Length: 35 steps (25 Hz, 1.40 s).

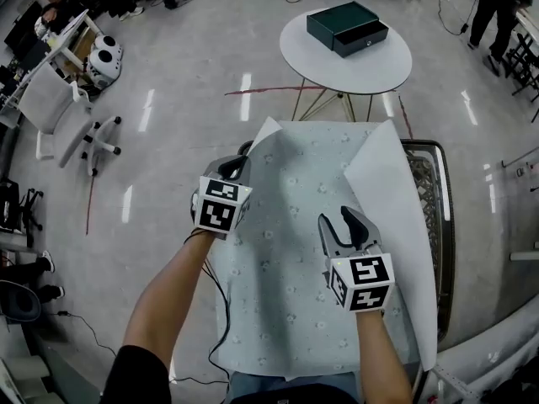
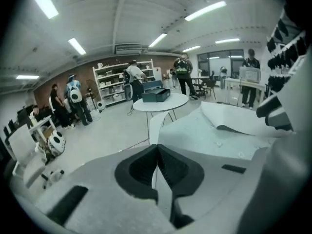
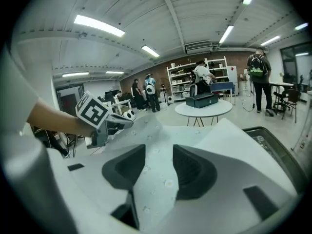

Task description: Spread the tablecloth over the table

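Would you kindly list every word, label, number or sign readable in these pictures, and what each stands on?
No readable text in any view.
The cubes on the left tool and right tool: black-and-white square patterns, no letters.
The dark box on the round table: no label visible.
The shelves at the back: too small to read.
The tablecloth: small flower print, no words.

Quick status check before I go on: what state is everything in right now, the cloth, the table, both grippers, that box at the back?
tablecloth: partly spread; right side folded back with its white underside up, far left corner turned up.
table: right edge uncovered.
left gripper: shut on the tablecloth's left edge.
right gripper: open, jaws apart over the tablecloth, not pinching it.
green box: closed, on the round table behind.
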{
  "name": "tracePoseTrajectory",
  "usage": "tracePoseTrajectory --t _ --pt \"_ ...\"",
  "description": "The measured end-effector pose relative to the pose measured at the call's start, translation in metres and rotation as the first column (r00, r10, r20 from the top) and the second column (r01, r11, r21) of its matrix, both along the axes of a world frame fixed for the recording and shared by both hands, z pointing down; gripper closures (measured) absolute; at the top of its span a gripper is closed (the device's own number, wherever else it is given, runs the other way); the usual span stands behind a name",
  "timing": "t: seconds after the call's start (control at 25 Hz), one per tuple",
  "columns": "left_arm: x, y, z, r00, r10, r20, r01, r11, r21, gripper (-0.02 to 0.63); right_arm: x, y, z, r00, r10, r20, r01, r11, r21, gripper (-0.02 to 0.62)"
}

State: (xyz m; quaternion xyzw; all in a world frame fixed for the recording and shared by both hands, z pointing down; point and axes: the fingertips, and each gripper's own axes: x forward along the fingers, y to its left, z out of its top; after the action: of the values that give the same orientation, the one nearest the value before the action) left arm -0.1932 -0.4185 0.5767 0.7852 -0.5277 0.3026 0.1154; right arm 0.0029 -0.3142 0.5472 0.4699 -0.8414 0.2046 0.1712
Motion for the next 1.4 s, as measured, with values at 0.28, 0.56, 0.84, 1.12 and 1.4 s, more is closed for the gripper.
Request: tracePoseTrajectory --t 0.28,0.56,0.84,1.12,1.4 --pt "-0.065 -0.012 0.03 0.979 -0.145 -0.145 0.134 0.987 -0.087 0.594 -0.018 0.002 0.008 0.996 0.077 -0.037 -0.077 0.997 -0.009 0.413" --pt "-0.092 -0.019 0.065 0.968 -0.206 -0.142 0.186 0.972 -0.144 0.575 -0.018 0.015 0.018 0.986 0.133 -0.103 -0.135 0.991 -0.018 0.413" --pt "-0.093 -0.017 0.057 0.973 -0.187 -0.138 0.173 0.979 -0.105 0.495 -0.008 0.021 0.012 0.976 0.165 -0.139 -0.167 0.986 -0.003 0.413" --pt "-0.07 -0.009 0.012 0.979 -0.125 -0.159 0.126 0.992 -0.003 0.434 0.005 0.017 -0.004 0.969 0.145 -0.197 -0.143 0.989 0.026 0.41" --pt "-0.001 0.018 -0.051 0.963 0.017 -0.27 0.015 0.993 0.117 0.433 0.032 -0.007 -0.01 0.926 0.103 -0.364 -0.084 0.994 0.068 0.394"
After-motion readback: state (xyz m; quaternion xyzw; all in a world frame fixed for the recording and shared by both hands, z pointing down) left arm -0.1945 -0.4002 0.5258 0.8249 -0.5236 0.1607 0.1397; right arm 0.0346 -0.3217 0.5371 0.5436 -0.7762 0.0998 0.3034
